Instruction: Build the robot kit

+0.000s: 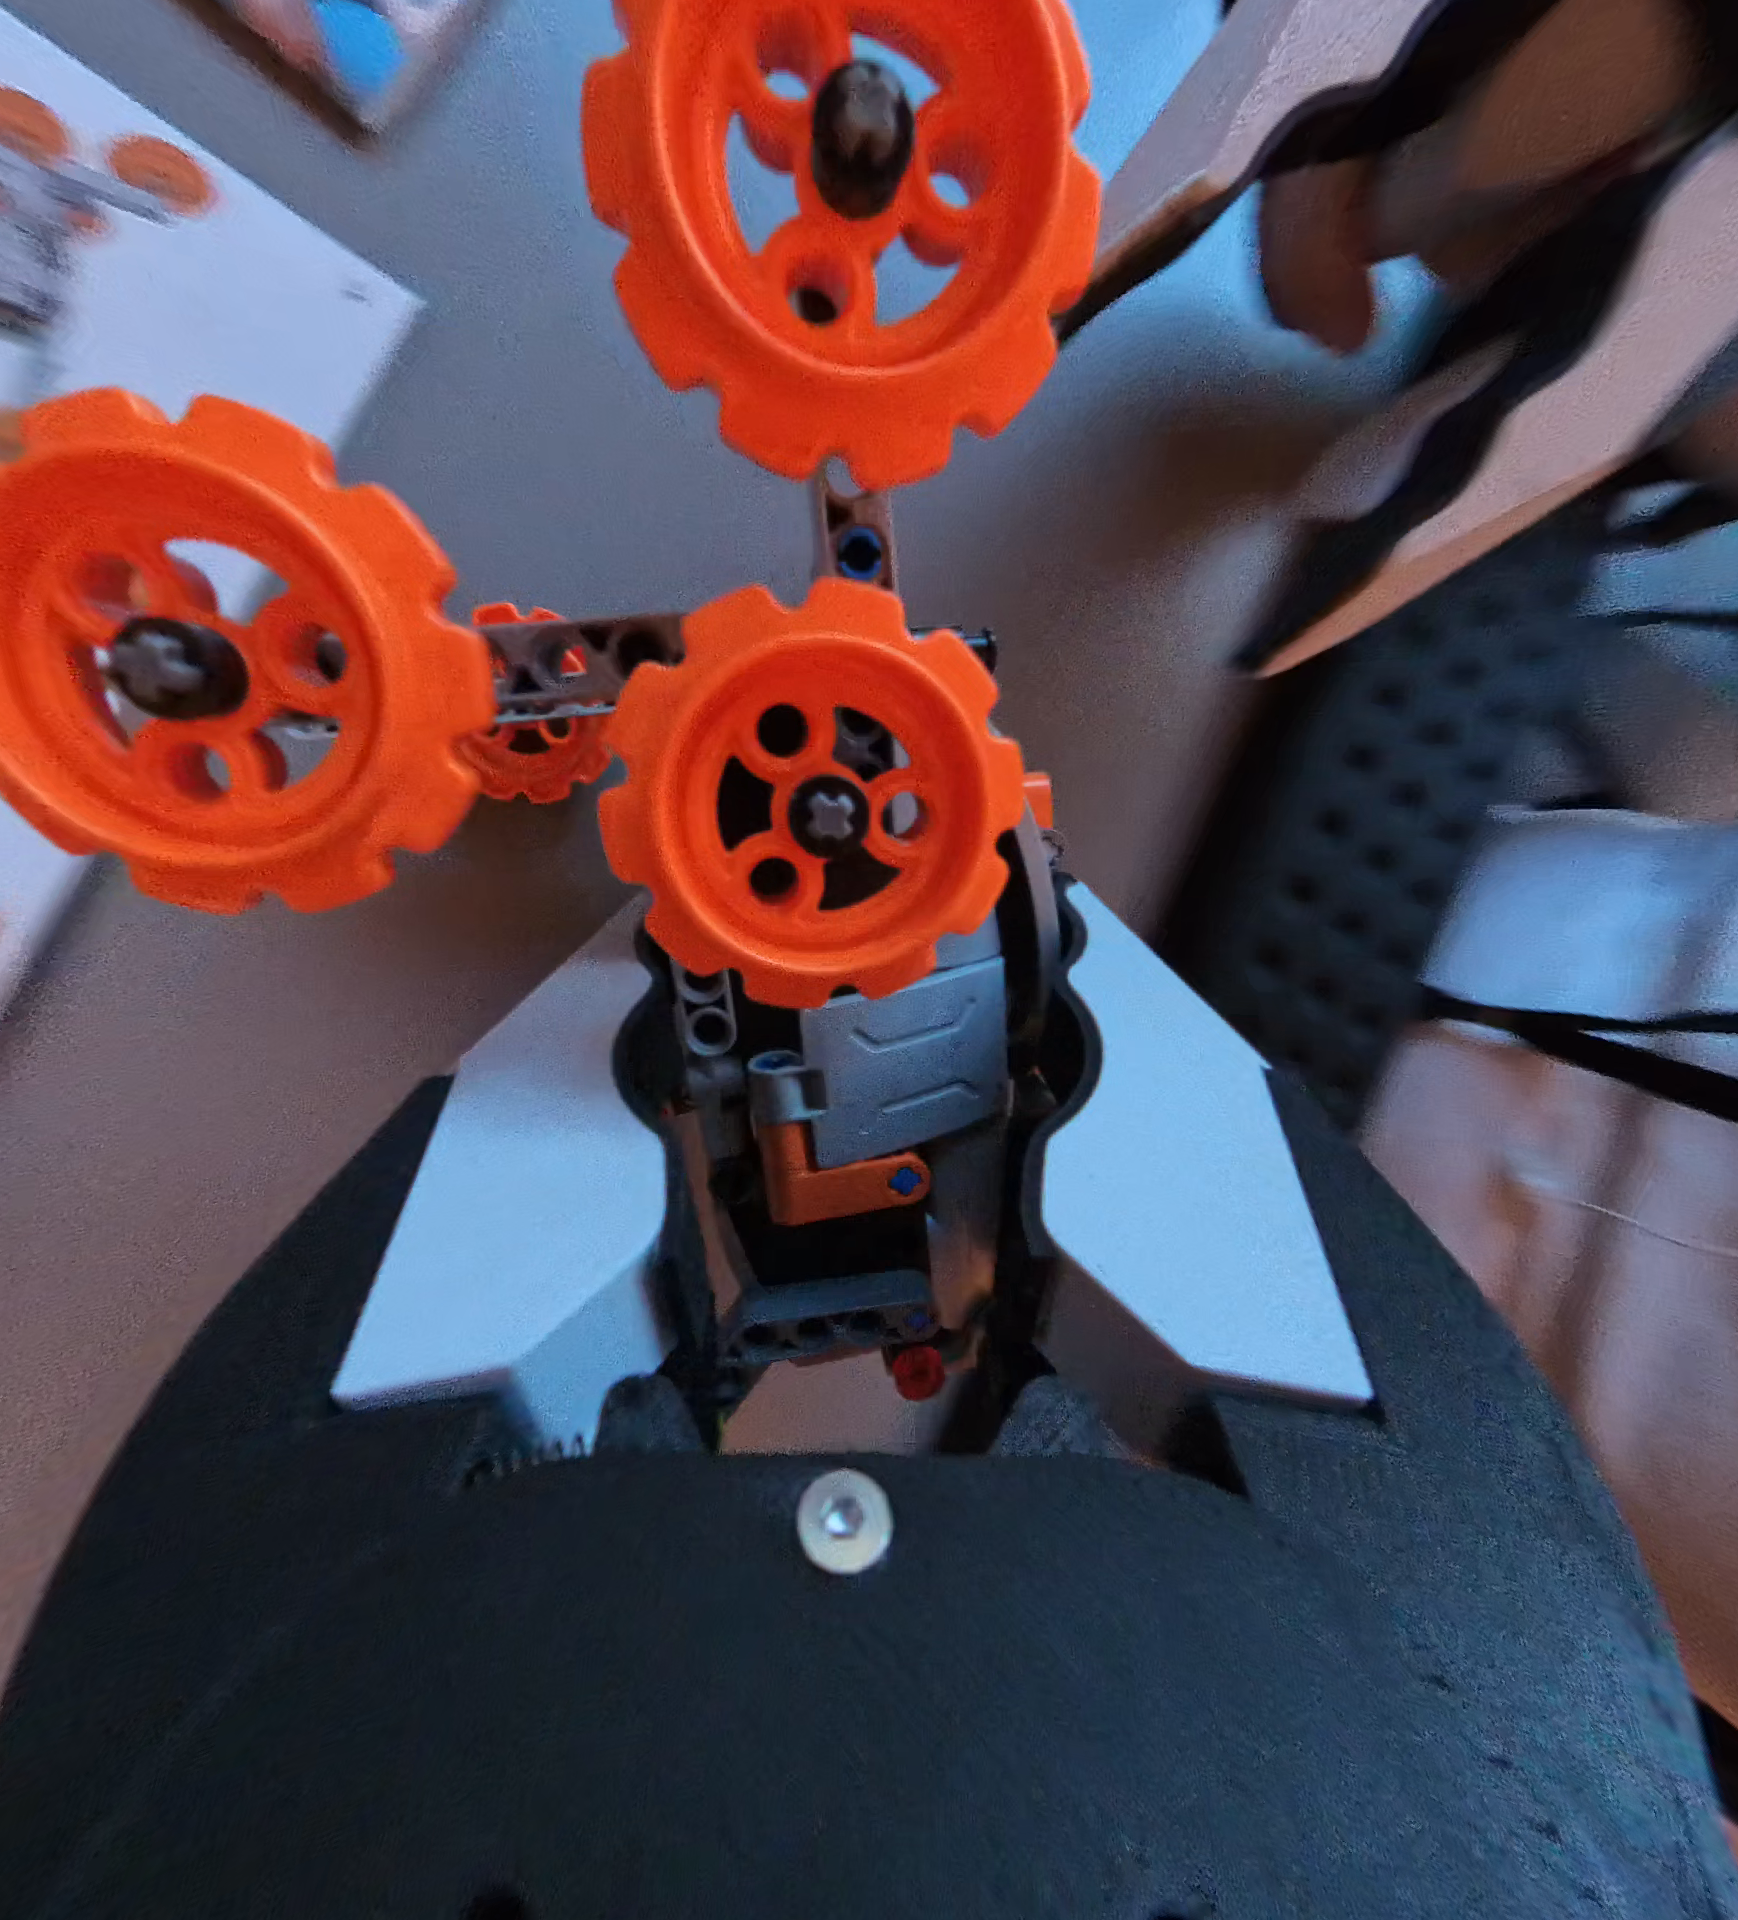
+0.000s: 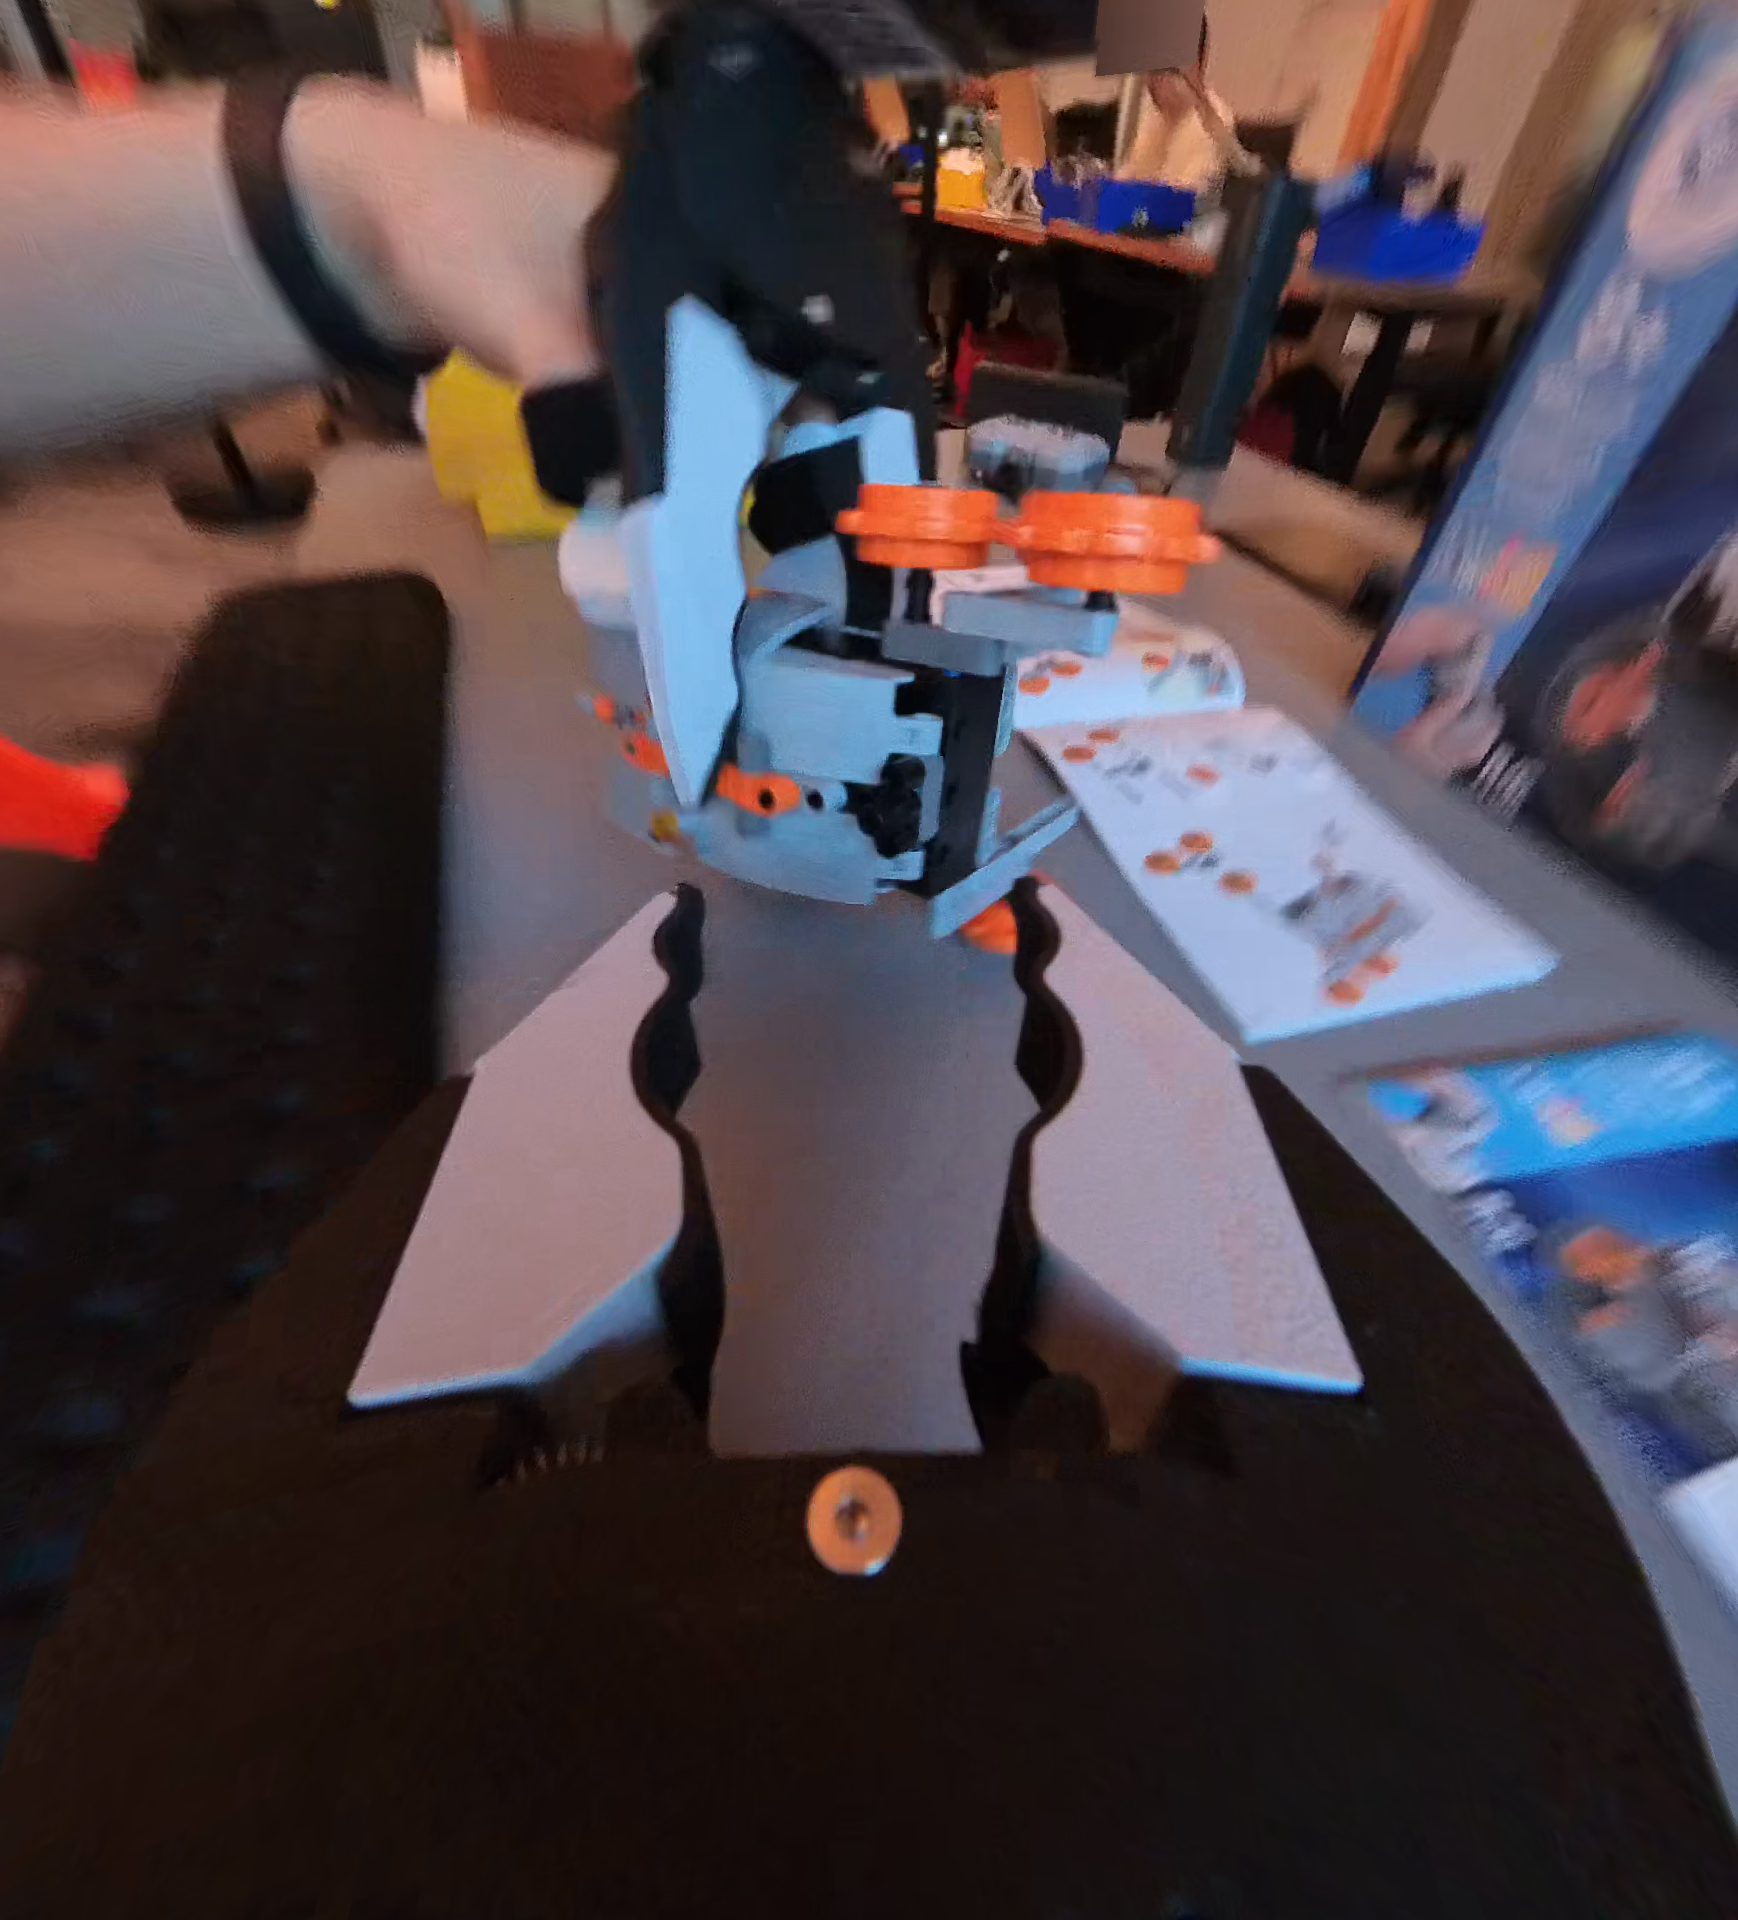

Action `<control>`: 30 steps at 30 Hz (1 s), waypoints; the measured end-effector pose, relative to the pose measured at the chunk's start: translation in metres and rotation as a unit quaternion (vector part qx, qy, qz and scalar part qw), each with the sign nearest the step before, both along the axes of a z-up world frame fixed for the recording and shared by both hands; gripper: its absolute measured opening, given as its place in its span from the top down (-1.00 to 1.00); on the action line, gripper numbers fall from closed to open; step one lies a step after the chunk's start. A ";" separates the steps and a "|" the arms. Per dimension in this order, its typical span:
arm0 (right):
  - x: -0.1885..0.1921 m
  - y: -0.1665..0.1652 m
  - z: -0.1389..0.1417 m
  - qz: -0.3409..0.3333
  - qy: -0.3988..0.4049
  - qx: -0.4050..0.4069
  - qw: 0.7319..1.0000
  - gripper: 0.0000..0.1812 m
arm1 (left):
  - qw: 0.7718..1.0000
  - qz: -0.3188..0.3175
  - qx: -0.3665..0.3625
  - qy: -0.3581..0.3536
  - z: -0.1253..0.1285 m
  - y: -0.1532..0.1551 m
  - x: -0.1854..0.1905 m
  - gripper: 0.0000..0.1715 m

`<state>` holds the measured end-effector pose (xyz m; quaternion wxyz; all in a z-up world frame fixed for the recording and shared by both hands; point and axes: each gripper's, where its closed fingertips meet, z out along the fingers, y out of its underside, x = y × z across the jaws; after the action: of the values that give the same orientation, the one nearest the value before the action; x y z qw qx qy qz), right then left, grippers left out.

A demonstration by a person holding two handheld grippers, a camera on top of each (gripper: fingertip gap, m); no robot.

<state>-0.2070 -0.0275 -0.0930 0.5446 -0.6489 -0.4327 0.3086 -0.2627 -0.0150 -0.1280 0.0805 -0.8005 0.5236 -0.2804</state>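
My left gripper [image 1: 857, 940] is shut on a grey, black and orange brick-built model [image 1: 896, 1081], gripping its body between the white fingers [image 1: 522, 1164]. Three large orange toothed wheels [image 1: 813, 790] stand out on beams beyond the fingertips. In the right wrist view the same model [image 2: 823, 748] hangs tilted above the grey table, held from above by the left gripper [image 2: 709, 540]. My right gripper [image 2: 857, 909] is open and empty, its fingertips just below and in front of the model, apart from it. The right gripper's fingers also show blurred at the upper right of the left wrist view [image 1: 1551, 416].
Open instruction booklets [image 2: 1291, 873] and a tall blue box [image 2: 1675, 499] lie to the right. A black perforated mat [image 2: 221, 935] lies to the left. A person's forearm with a black wristband [image 2: 117, 260] reaches in from the left. A yellow object [image 2: 480, 447] sits behind it.
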 end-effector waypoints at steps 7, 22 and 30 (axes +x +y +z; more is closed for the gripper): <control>-0.026 -0.019 0.010 0.039 -0.234 0.388 0.890 -0.13 | 0.990 -0.073 -0.114 -0.035 0.016 -0.026 -0.018 0.21; -0.051 0.020 0.002 0.030 -0.401 0.287 0.869 0.05 | 0.965 -0.145 -0.214 0.046 0.027 -0.030 -0.012 0.20; -0.048 0.025 0.001 0.056 -0.405 0.307 0.859 0.04 | 0.946 -0.219 -0.225 0.079 0.023 -0.025 -0.016 0.20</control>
<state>-0.2551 -0.0027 -0.0925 0.4748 -0.4914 -0.7232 -0.1000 -0.2788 -0.0400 -0.1047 -0.2065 -0.6831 0.6139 -0.3373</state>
